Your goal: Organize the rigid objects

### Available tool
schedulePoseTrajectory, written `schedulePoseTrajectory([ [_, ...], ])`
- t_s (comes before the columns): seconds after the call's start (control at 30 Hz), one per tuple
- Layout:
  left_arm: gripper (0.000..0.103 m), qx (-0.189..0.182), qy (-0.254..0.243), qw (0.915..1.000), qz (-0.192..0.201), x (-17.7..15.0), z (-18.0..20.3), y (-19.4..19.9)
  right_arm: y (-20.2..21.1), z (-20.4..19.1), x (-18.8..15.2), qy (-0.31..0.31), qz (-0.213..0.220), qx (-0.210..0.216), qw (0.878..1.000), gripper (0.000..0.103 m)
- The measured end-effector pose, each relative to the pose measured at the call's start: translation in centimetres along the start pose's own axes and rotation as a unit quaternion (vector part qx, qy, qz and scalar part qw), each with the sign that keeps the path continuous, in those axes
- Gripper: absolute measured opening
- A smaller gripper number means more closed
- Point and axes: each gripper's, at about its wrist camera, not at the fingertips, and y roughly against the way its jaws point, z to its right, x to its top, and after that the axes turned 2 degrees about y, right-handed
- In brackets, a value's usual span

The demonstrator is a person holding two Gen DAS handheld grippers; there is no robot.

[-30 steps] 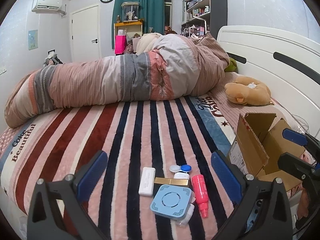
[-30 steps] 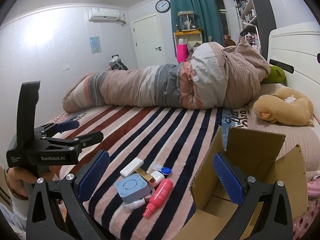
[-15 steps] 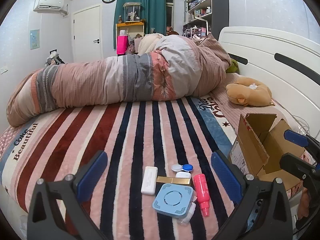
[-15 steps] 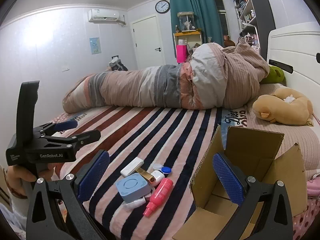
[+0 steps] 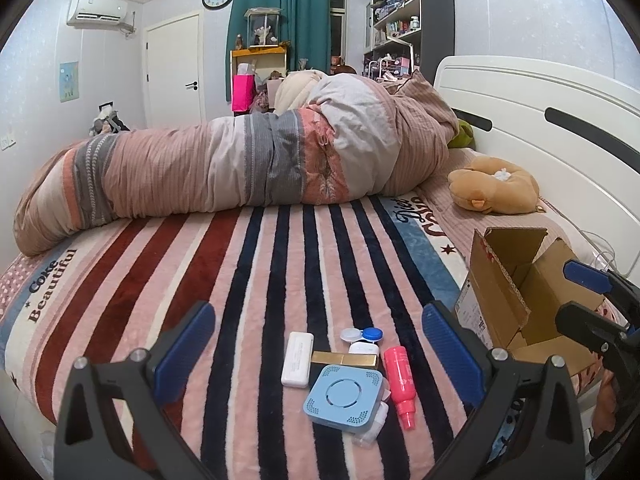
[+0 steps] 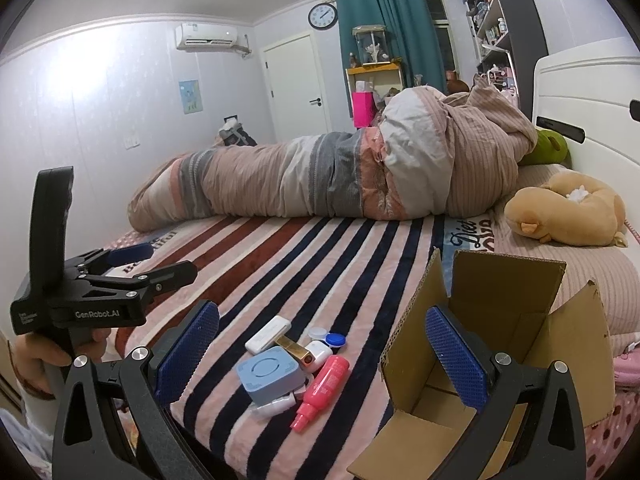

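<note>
A: What is seen on the striped blanket [image 5: 280,264]?

B: A small heap of rigid things is found near the blanket's front edge, just left of the cardboard box [image 5: 516,300]. A blue square case [image 5: 343,395] is laid on top of a clear plastic piece that is only partly seen. A white rectangular case [image 5: 297,359] is placed just left of the blue case, and a gold bar [image 5: 345,359] is set right behind it. A pink bottle [image 5: 401,380] is laid beside the blue case on the box's side, its nozzle pointed toward the front edge. A contact lens case [image 5: 362,335] with one white and one blue cap is seen behind the gold bar.

A: And the box?

B: It is stood open on the bed, flaps raised; nothing can be made out inside it in the right wrist view.

A: How are the fingers held?

B: The left gripper [image 5: 316,344] is held above the heap with its blue-padded fingers [image 5: 185,344] wide apart, nothing between them. The right gripper [image 6: 320,344] is held between heap and box, its fingers [image 6: 454,354] also spread wide, one pad seen in front of the box's opening. The left gripper's handle is gripped by a hand [image 6: 38,356].
</note>
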Motion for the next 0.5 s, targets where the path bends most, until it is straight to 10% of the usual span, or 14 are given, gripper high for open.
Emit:
schedulePoseTrajectory([
  [0.5,0.103,-0.002,0.004,1.0,-0.002,-0.5,-1.3,-0.1,-0.1,-2.0,-0.3,0.019,0.004,-0.006,1.0,0.093],
])
